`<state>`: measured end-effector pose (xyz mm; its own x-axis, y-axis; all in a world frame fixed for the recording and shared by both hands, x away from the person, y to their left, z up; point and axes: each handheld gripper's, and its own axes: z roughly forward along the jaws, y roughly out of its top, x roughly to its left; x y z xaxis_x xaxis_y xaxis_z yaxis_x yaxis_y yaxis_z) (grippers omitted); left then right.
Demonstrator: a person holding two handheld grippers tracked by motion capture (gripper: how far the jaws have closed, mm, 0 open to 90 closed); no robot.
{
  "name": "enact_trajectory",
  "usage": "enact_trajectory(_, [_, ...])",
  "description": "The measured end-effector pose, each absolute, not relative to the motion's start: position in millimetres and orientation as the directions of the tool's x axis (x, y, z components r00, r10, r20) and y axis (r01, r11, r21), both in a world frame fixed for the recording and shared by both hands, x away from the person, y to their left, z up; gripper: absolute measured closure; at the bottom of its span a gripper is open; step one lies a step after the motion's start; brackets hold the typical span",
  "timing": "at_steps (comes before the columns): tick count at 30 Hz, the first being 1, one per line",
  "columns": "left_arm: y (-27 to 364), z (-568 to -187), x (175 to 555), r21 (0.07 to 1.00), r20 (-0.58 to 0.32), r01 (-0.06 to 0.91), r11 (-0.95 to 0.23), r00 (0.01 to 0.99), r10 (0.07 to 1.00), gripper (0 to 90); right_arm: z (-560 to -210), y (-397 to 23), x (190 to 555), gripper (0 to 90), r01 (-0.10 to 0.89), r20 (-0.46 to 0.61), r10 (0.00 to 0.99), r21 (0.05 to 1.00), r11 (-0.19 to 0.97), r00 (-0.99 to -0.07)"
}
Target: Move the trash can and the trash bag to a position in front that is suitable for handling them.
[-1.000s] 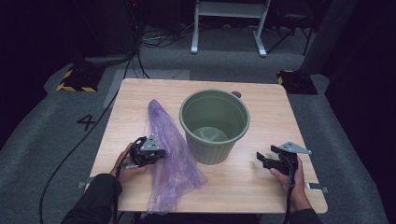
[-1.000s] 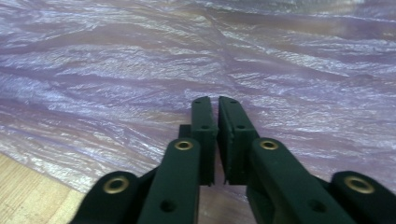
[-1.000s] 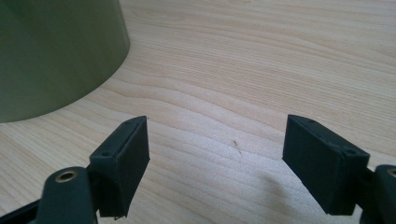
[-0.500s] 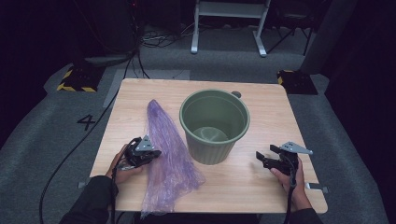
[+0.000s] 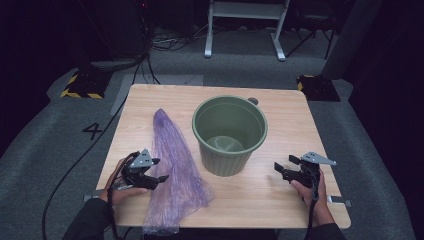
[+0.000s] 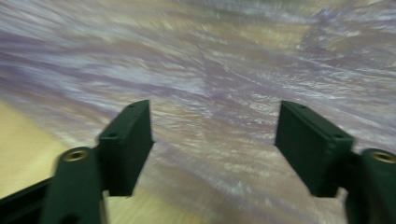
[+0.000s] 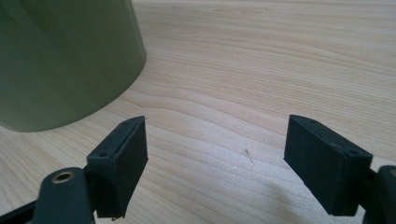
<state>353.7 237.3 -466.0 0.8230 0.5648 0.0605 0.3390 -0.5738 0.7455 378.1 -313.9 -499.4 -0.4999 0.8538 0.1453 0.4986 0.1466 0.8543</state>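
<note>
A thin purple plastic bag (image 5: 172, 165) lies lengthwise on the left half of the wooden table (image 5: 285, 110), its near end hanging past the front edge. My left gripper (image 5: 159, 170) is at the bag's left side, pointing at it. Its jaws have just been opening, and in the left gripper view the gripper (image 6: 214, 114) stands open with nothing pinched, the purple bag (image 6: 224, 60) spread beyond the jaws. A green bucket (image 5: 229, 135) stands upright and empty at the middle. My right gripper (image 5: 283, 163) rests open to the bucket's right, near the bucket wall (image 7: 60, 56).
A small dark round thing (image 5: 253, 101) sits on the table behind the bucket. Bare wood (image 7: 261, 70) stretches to the right of the bucket. On the floor beyond lie cables (image 5: 165, 42), two yellow-and-black striped blocks (image 5: 80, 87) and a white stand (image 5: 245, 25).
My left gripper has drawn back to the left and towards the person, and its jaws have opened off the bag. The right gripper has not moved.
</note>
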Motion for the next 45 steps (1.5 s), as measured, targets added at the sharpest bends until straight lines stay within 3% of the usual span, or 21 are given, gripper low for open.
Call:
enact_trajectory(7, [254.1,-466.1,337.5,0.680,0.114,0.344,-0.648,0.823,0.557,15.8,-499.5,-315.7,376.8,21.5,0.498,0.146,0.854,0.855,0.145,-0.500])
enact_trajectory(15, [228.5,-486.1,310.1,0.614,0.128,0.269,-0.742,0.893,0.431,15.8,-499.6,-314.8,377.1,21.8,0.499,0.136,0.857,0.853,0.154,-0.497])
enact_trajectory(21, [199.9,-494.4,312.4,0.646,0.064,0.252,-0.721,0.923,0.380,15.5,-499.6,-315.0,377.3,21.8,0.499,0.146,0.849,0.853,0.152,-0.508])
enact_trajectory(28, [157.5,-497.3,332.2,0.675,0.049,0.275,-0.685,0.909,0.414,16.6,-499.6,-315.3,377.4,21.8,0.501,0.148,0.847,0.852,0.153,-0.510])
enact_trajectory(34, [133.6,-491.4,343.7,0.687,0.104,0.228,-0.690,0.909,0.404,18.8,-499.8,-315.0,377.0,22.1,0.504,0.145,0.849,0.849,0.157,-0.508])
enact_trajectory(45, [148.6,-459.6,343.3,0.726,0.125,0.204,-0.657,0.900,0.418,15.6,-499.8,-314.6,376.7,22.3,0.512,0.151,0.847,0.844,0.158,-0.510])
